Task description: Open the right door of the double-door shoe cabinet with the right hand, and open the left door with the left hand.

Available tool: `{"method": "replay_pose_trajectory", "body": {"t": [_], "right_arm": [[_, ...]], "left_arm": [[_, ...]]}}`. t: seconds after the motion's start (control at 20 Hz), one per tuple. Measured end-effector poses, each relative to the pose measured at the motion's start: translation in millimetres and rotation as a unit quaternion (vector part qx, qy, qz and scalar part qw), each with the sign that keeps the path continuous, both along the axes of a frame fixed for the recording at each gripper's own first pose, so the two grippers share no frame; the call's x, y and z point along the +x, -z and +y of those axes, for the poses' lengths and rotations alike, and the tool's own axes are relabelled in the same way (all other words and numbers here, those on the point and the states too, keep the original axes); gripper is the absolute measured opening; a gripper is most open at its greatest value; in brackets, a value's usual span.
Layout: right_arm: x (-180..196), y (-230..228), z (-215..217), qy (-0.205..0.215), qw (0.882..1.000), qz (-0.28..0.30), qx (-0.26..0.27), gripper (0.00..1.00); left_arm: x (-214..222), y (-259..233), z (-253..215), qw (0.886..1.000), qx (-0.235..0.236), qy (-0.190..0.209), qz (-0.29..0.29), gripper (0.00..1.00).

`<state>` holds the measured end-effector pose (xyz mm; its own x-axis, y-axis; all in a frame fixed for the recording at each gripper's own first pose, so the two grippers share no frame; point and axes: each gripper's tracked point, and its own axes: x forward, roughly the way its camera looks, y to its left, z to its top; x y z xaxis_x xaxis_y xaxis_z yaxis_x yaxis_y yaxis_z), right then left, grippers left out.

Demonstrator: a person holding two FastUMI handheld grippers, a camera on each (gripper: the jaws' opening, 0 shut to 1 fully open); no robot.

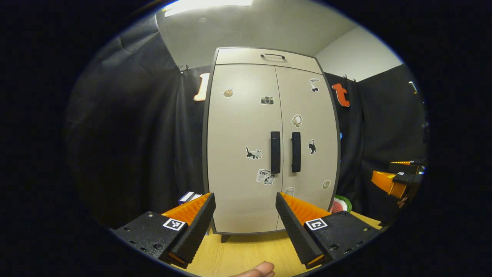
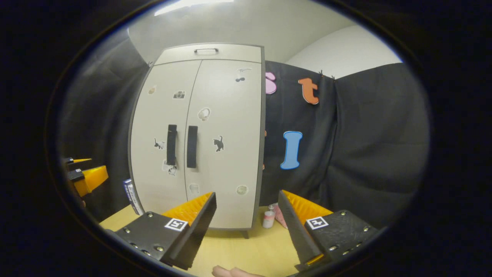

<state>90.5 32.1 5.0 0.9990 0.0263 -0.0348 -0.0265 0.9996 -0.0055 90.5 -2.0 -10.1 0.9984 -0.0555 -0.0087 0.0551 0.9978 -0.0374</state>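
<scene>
A beige double-door shoe cabinet (image 1: 246, 115) (image 2: 226, 154) stands upright on the wooden table, both doors closed and dotted with stickers. Two black vertical handles sit side by side at the middle seam: the left door handle (image 1: 275, 152) (image 2: 171, 144) and the right door handle (image 1: 295, 152) (image 2: 191, 146). My left gripper (image 1: 245, 200) is open, well short of the cabinet and aimed at the left door. My right gripper (image 2: 246, 200) is open too, pointing at the cabinet's lower right corner. From the left gripper view the right gripper (image 1: 396, 179) appears far right; from the right gripper view the left gripper (image 2: 86, 175) appears far left.
The cabinet rests on a light wooden table (image 1: 246, 250) (image 2: 250, 246). A small pink bottle (image 2: 268, 218) stands by its right foot, a round red-and-green object (image 1: 340, 204) beside its right side, and a blue-white box (image 1: 189, 197) (image 2: 131, 196) by its left side. A fingertip (image 1: 258, 270) shows at the bottom.
</scene>
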Motion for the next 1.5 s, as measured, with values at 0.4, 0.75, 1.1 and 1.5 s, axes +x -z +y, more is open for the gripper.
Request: {"method": "replay_pose_trajectory", "body": {"t": [0.4, 0.75, 1.1, 1.5], "right_arm": [[87, -13, 69, -0.054, 0.998, -0.011, 0.022, 0.96], [166, -36, 138, -0.103, 0.994, -0.01, 0.046, 0.95], [202, -31, 173, -0.081, 0.997, 0.007, 0.012, 0.96], [213, -34, 191, -0.073, 0.994, 0.001, 0.084, 0.32]], "left_arm": [[-6, 22, 0, 1.0, -0.019, 0.012, -0.003, 0.98], [-22, 47, 6, 0.999, -0.026, 0.025, 0.004, 0.98], [-26, 56, 33, 1.0, -0.026, 0.01, 0.003, 0.98], [-26, 74, 36, 0.999, -0.023, 0.016, 0.02, 0.98]]}}
